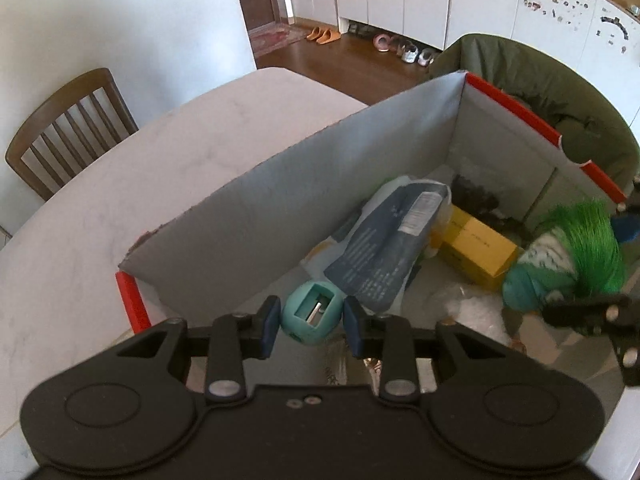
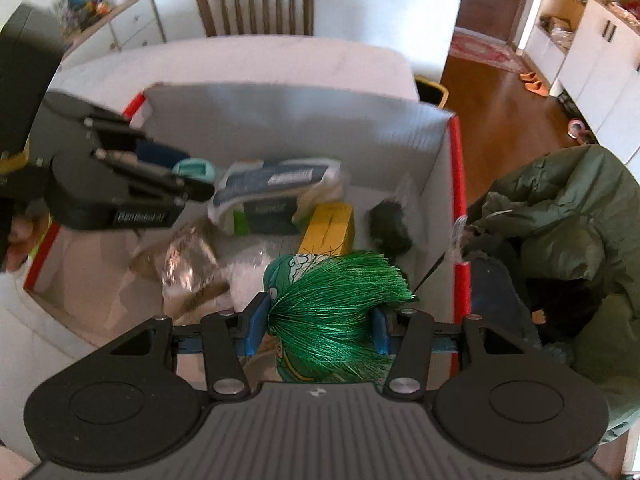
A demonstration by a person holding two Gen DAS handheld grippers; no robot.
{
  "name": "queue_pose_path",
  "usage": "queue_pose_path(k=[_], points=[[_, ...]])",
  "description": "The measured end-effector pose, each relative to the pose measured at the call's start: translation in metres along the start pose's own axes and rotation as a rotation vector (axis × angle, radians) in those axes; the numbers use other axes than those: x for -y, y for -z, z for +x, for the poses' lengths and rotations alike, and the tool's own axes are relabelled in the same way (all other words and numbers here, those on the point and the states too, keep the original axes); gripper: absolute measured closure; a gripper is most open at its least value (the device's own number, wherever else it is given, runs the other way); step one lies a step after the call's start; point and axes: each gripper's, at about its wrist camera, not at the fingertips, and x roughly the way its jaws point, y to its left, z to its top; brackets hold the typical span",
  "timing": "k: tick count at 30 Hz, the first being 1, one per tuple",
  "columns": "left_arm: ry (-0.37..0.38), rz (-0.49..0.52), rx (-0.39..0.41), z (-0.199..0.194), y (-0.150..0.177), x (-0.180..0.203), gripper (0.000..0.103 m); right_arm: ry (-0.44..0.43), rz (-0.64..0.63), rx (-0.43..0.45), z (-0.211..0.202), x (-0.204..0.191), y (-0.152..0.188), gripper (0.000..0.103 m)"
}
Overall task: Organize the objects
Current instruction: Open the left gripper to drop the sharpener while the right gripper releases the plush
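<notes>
- Pencil sharpener, teal and rounded with its blade slot facing my left camera, sits clamped between the 2 blue pads of my left hand-held gripper, above the near end of the box.
- From the right wrist view, that left hand-held gripper reaches in from the left side of the box, and the teal sharpener shows at its tips.
- My right hand-held gripper is closed on a toy with green hair; the strands spill out between and over both blue pads, and a printed teal body pokes out above and below them.
- In the left wrist view the same green-haired toy hangs at the right side of the box, with the right hand-held gripper dark and partly cut off by the frame edge.
- Both grippers hold their things over 1 open cardboard box with grey inner walls and red edges, which stands on the pale marbled surface.
- Inside the box lie a blue-and-white printed pouch, a yellow carton just beside it, a dark fuzzy lump near the far corner, and crinkled clear plastic on the floor of the box.
- A green jacket is draped just beyond the box's right wall.
- A wooden chair stands at the far side of the surface.
</notes>
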Motion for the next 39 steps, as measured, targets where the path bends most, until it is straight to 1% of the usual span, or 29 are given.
queue_pose_path(k=[5, 8, 12, 18, 20, 21, 22, 24, 26, 28, 31, 35, 37, 39], points=[[-0.005, 0.008, -0.026, 0.005, -0.002, 0.002, 0.070, -0.011, -0.004, -0.027, 0.009, -0.002, 0.003, 0.049], [-0.001, -0.005, -0.044, 0.008, -0.001, 0.000, 0.069, -0.016, 0.008, -0.038, 0.012, -0.002, 0.003, 0.048], [0.010, -0.023, -0.049, 0.008, 0.001, -0.003, 0.070, -0.016, 0.010, -0.041, 0.013, -0.002, 0.005, 0.048], [0.020, -0.036, -0.053, 0.004, 0.006, -0.004, 0.067, -0.003, 0.009, -0.037, 0.008, -0.003, 0.006, 0.047], [0.026, -0.039, -0.054, 0.003, 0.005, -0.004, 0.066, 0.010, 0.005, -0.033, 0.004, -0.004, 0.006, 0.044], [0.029, -0.041, -0.055, 0.003, 0.003, -0.004, 0.065, 0.018, -0.001, -0.029, 0.002, -0.005, 0.006, 0.039], [0.032, -0.042, -0.054, 0.002, 0.004, -0.004, 0.064, 0.025, -0.006, -0.023, -0.001, -0.005, 0.006, 0.036], [0.038, -0.045, -0.048, -0.001, 0.005, -0.004, 0.062, 0.028, -0.004, -0.015, -0.006, -0.005, 0.007, 0.035], [0.046, -0.050, -0.039, -0.005, 0.006, -0.004, 0.060, 0.035, 0.006, -0.006, -0.012, -0.003, 0.007, 0.030], [0.054, -0.054, -0.030, -0.009, 0.007, -0.003, 0.056, 0.029, 0.022, 0.008, -0.018, 0.000, 0.008, 0.030], [0.066, -0.066, -0.006, -0.021, 0.007, -0.002, 0.044, 0.010, 0.054, 0.039, -0.031, 0.003, 0.009, 0.030], [0.083, -0.090, 0.030, -0.036, 0.008, -0.003, 0.042, -0.004, 0.072, 0.085, -0.047, 0.002, 0.010, 0.030], [0.092, -0.100, 0.049, -0.044, 0.006, -0.004, 0.038, -0.004, 0.075, 0.109, -0.054, 0.000, 0.012, 0.030], [0.106, -0.096, 0.078, -0.054, 0.008, -0.004, 0.038, -0.005, 0.077, 0.130, -0.060, -0.003, 0.012, 0.030]])
